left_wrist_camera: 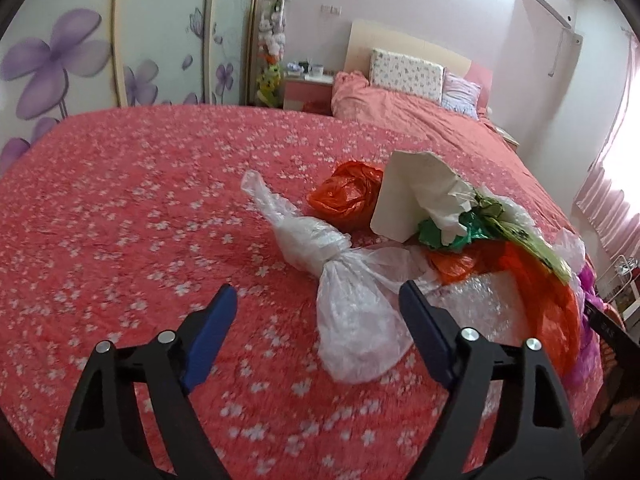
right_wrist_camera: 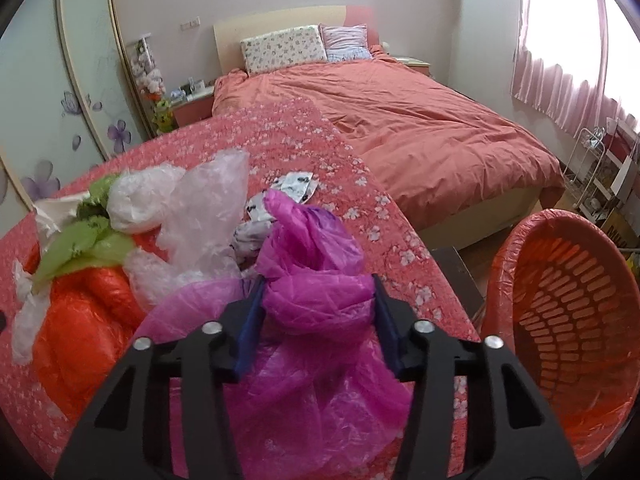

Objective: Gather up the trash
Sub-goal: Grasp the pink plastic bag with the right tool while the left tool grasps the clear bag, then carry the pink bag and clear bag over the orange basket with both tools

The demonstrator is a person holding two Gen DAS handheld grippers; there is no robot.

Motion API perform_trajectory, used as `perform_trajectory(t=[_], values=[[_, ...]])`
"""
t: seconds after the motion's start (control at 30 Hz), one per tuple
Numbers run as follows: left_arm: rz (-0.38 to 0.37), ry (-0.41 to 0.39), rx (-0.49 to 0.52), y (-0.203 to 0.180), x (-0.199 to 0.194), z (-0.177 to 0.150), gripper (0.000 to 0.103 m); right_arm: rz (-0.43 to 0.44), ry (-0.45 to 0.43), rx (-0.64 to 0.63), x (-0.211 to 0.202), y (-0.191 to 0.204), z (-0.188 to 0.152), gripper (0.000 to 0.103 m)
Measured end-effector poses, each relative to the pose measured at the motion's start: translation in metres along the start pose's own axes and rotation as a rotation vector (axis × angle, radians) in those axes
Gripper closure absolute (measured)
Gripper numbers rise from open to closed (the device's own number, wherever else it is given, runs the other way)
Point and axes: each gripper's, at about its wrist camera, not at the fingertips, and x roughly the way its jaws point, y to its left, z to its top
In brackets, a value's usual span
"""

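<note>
Now: carry the magenta bag to the basket

Right gripper [right_wrist_camera: 318, 300] has its jaws clamped on the magenta plastic bag [right_wrist_camera: 320, 292], bunched between the blue pads, loose film hanging below. Orange basket [right_wrist_camera: 568, 320], lined with orange plastic, sits just off the edge of the floral-covered surface [right_wrist_camera: 352, 184], to my right and lower. My call: step in hand is the transfer. I keep the squeeze firm, lift enough that the trailing film clears the edge, swing right, release only when the bag is over the basket mouth. Risk: dangling film may snag the pile or drape over the rim.

Left gripper [left_wrist_camera: 318, 300] hangs with jaws wide, holding nothing, aimed at the knotted clear bag [left_wrist_camera: 352, 320] lying near its tips. Rest of the trash pile [left_wrist_camera: 460, 220] sits beyond: orange bags, white card, green scraps. Clear bag looks like the next pick.
</note>
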Motion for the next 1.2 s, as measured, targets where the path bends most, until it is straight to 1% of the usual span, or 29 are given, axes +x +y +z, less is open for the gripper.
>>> perform_trajectory(t=[0.07,0.23,0.37,0.43,0.5,0.53,0.6,0.63,0.7,0.8,1.0,1.1,1.2], values=[[-0.005,0.018,-0.006,-0.001,0.007,0.003,0.021,0.005,-0.003,0.010,-0.002,-0.004,0.001,0.064],[0.020,0.050,0.001,-0.005,0.021,0.006,0.022,0.015,-0.047,0.031,-0.020,-0.011,0.001,0.065],[0.032,0.074,-0.033,-0.003,0.033,0.008,0.022,0.018,-0.061,0.014,-0.030,-0.011,0.000,0.065],[0.032,0.097,-0.069,0.000,0.040,0.009,0.028,0.013,-0.064,-0.002,-0.035,-0.010,-0.002,0.065],[0.038,0.119,-0.100,0.002,0.046,0.011,0.038,-0.003,-0.074,-0.015,-0.039,-0.009,-0.003,0.065],[0.050,0.109,-0.099,0.002,0.046,0.013,0.044,-0.007,-0.078,-0.019,-0.041,-0.009,-0.003,0.065],[0.068,0.110,-0.082,0.000,0.046,0.014,0.069,-0.002,-0.082,-0.018,-0.045,-0.011,-0.004,0.065],[0.053,0.116,-0.081,0.001,0.046,0.014,0.077,-0.001,-0.085,-0.016,-0.047,-0.012,-0.004,0.065],[0.037,0.119,-0.082,0.004,0.042,0.013,0.086,-0.004,-0.091,-0.014,-0.051,-0.013,-0.005,0.065],[0.017,0.101,-0.072,0.008,0.027,0.009,0.089,-0.001,-0.100,-0.008,-0.058,-0.016,-0.007,0.065],[-0.004,0.038,-0.023,0.012,-0.015,0.004,0.089,0.010,-0.117,-0.009,-0.075,-0.020,-0.013,0.065],[-0.032,0.014,-0.007,0.006,-0.034,0.007,0.089,0.017,-0.130,-0.007,-0.087,-0.024,-0.017,0.065],[-0.070,-0.011,0.029,-0.010,-0.053,0.010,0.089,0.018,-0.146,-0.002,-0.100,-0.029,-0.020,0.065]])
